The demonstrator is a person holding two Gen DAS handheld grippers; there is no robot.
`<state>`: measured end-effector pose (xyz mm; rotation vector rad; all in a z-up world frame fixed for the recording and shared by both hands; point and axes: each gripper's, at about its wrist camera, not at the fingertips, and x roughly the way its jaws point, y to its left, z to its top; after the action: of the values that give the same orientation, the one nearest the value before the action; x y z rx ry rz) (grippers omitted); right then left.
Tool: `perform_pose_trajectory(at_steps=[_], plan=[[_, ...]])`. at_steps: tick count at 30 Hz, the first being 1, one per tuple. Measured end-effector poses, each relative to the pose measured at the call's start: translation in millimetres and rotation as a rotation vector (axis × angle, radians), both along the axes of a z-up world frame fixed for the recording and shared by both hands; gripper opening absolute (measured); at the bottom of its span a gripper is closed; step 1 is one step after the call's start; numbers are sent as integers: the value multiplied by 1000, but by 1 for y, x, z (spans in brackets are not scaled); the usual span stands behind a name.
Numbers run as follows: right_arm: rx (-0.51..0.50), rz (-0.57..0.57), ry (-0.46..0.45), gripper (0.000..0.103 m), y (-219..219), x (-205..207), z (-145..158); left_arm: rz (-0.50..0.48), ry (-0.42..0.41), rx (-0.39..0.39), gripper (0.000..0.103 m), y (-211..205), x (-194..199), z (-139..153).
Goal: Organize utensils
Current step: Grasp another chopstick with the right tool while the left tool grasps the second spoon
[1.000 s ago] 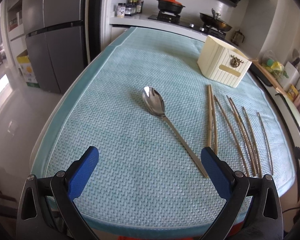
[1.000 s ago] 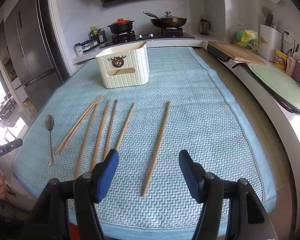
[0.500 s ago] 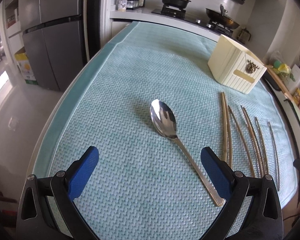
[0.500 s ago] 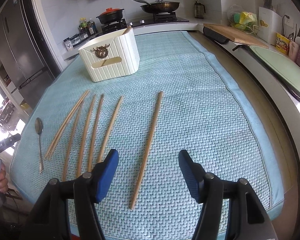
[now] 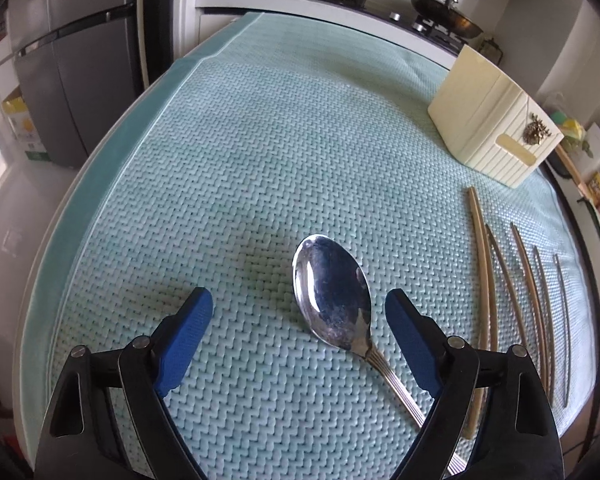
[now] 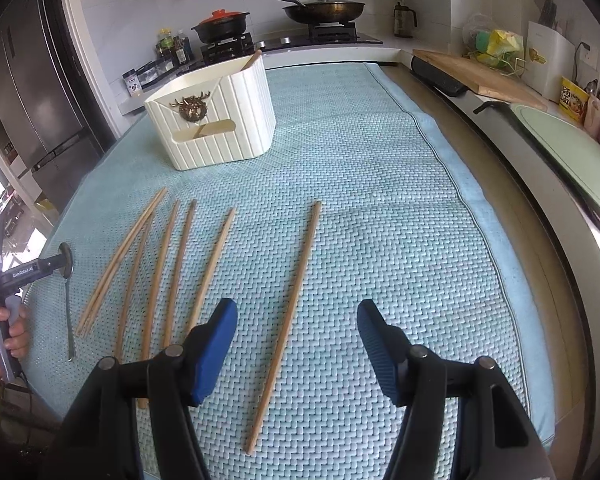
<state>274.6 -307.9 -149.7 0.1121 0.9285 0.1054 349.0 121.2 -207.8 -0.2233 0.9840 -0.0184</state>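
Observation:
A steel spoon point(image 5: 332, 300) lies on the teal mat, bowl away from me. My left gripper point(image 5: 300, 320) is open, its blue fingers on either side of the spoon's bowl and neck, just above the mat. Several wooden chopsticks point(image 5: 480, 280) lie to the right of the spoon. A cream utensil holder point(image 5: 496, 128) stands at the back right. In the right wrist view my right gripper point(image 6: 296, 336) is open over a lone chopstick point(image 6: 292, 304); more chopsticks point(image 6: 172, 264) lie left, and the holder point(image 6: 216, 120) stands behind with one chopstick in it.
The teal mat point(image 6: 380, 200) covers the counter. A stove with a red-lidded pot point(image 6: 220, 24) and a pan point(image 6: 324, 8) is at the back. A wooden cutting board point(image 6: 476, 76) and a sink area lie right. A fridge point(image 5: 72, 60) stands left.
My left gripper has moved forward and down until its fingers flank the spoon's bowl. My right gripper has moved slightly forward over the lone chopstick. Both stay open.

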Motion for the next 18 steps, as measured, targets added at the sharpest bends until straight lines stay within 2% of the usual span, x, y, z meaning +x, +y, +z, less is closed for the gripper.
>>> perform_pose_trajectory(at_steps=[6,10,12,13,15,18], plan=[[-44,16,27,63,-5,31,-9,-54,-14,1,89,-11,2,0],[-60,84,78,63,7,68,-25,-91,-11,23,88,-21,5,-1],[-81,108,119,60,15,88,-37,-93,-9,45,82,-26,10,-1],[-87,117,136,52,18,98,-42,-95,-9,52,80,-28,12,0],[-92,123,175,51,22,113,-51,-100,-6,50,72,-28,12,1],[-122,123,184,51,27,126,-53,-96,-4,50,66,-27,11,2]])
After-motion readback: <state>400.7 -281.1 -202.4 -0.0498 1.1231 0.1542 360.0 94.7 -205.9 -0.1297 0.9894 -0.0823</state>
